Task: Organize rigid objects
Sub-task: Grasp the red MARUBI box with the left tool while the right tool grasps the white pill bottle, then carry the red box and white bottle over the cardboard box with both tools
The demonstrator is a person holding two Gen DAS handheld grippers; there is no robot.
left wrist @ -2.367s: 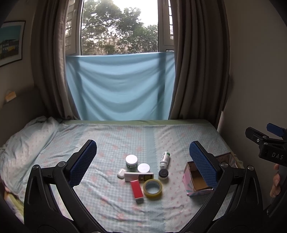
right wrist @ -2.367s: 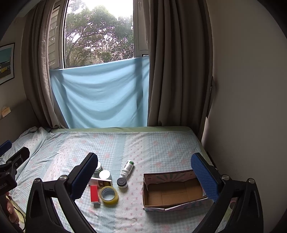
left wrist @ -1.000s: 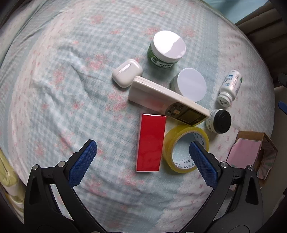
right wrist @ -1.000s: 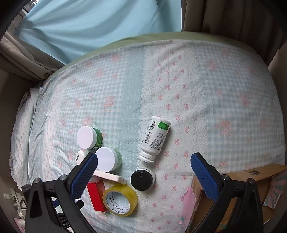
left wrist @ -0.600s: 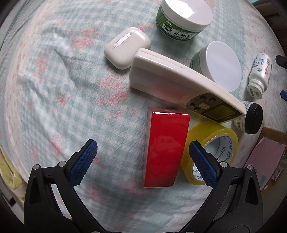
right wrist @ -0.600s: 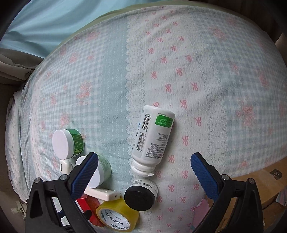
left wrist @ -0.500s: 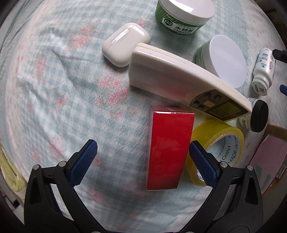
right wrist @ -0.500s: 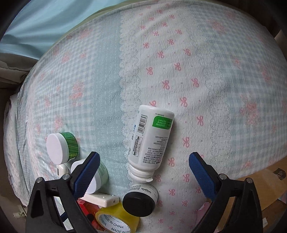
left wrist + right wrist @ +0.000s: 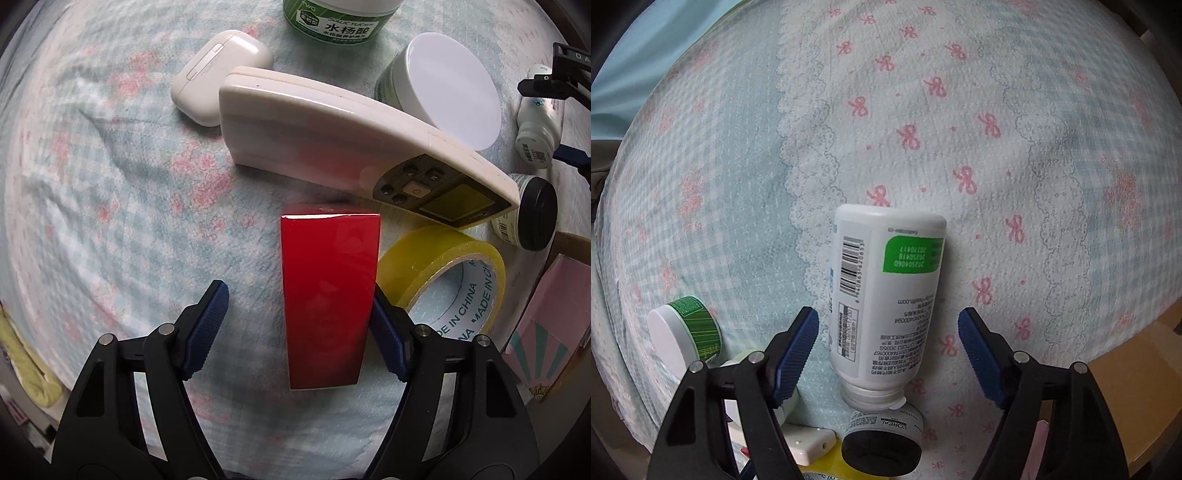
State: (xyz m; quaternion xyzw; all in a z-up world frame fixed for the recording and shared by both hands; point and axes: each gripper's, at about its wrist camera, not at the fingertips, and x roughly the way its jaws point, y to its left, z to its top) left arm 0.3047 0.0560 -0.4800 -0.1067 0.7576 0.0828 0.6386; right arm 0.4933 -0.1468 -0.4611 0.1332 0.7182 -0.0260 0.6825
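A glossy red box [image 9: 328,291] lies on the bed between the fingers of my left gripper [image 9: 299,332]. The right pad touches its side; the left pad stands apart, so the gripper is open. A white bottle with a green label [image 9: 886,299] lies on its side between the fingers of my right gripper [image 9: 888,350], which is open with gaps on both sides. Close by lie a white remote [image 9: 354,147], a yellow tape roll [image 9: 443,280], an earbud case [image 9: 218,74], two white-lidded green jars [image 9: 443,88] and a small black-lidded jar [image 9: 882,443].
A cardboard box with a pink flap [image 9: 554,325] stands to the right of the tape; its brown edge shows in the right wrist view [image 9: 1137,398]. The checked bedsheet [image 9: 960,110] stretches away beyond the bottle. The right gripper's black frame [image 9: 569,77] shows over the bottle.
Both grippers have dropped close to the bed and narrowed their fingers. The left one now straddles the red box, the right one straddles the white bottle.
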